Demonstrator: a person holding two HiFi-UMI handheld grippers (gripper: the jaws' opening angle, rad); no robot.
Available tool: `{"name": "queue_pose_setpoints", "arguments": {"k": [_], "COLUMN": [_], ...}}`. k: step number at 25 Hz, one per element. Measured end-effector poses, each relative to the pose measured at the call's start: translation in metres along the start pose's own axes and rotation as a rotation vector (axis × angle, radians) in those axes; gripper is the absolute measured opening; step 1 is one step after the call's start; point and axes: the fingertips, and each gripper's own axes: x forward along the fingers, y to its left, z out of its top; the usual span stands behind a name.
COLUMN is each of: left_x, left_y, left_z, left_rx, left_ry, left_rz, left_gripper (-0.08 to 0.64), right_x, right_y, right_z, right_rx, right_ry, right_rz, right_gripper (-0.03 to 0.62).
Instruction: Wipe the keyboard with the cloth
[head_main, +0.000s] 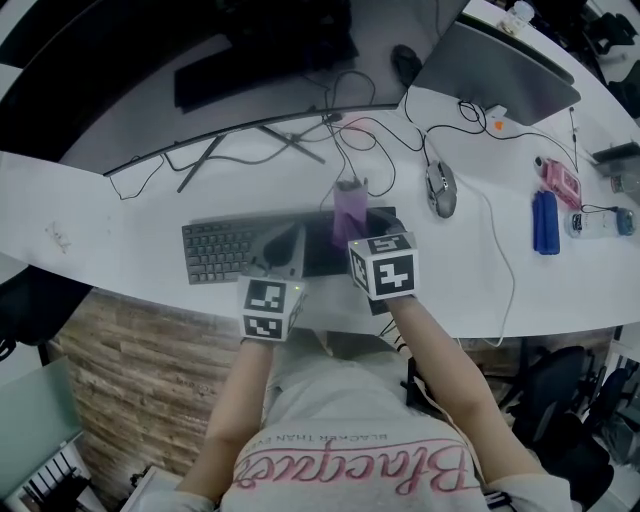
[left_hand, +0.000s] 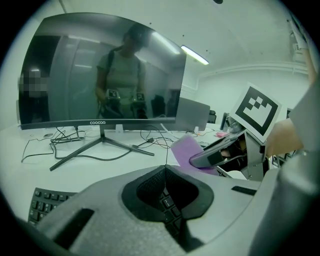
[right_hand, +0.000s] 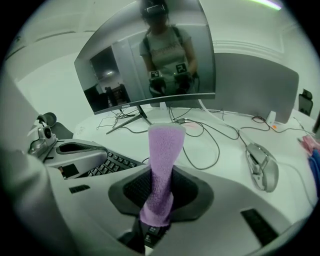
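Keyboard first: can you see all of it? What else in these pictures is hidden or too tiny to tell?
- Keyboard: head view; the left gripper, right gripper and purple cloth cover much of its right part; key letters are too small to read.
- Purple cloth: right gripper view; its bottom end vanishes between that gripper's shut jaws.
- Blue object: head view; too small to name.

Left gripper jaws together (empty), right gripper clamps the cloth
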Motion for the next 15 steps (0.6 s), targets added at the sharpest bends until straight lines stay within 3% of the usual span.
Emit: {"name": "queue_pose_setpoints", "arguments": {"k": [15], "left_x": [0.018], "left_y": [-0.037], "left_z": [0.007], "left_rx": [0.024], "left_ry": [-0.008], "left_rz": [-0.024], "left_gripper": [0.005], "right_x": [-0.030], "right_y": [-0.073], "right_z": [-0.013], "right_rx": [0.014], "right_ry": [-0.016], "right_rz": [-0.098], "right_gripper": [0.083]}}
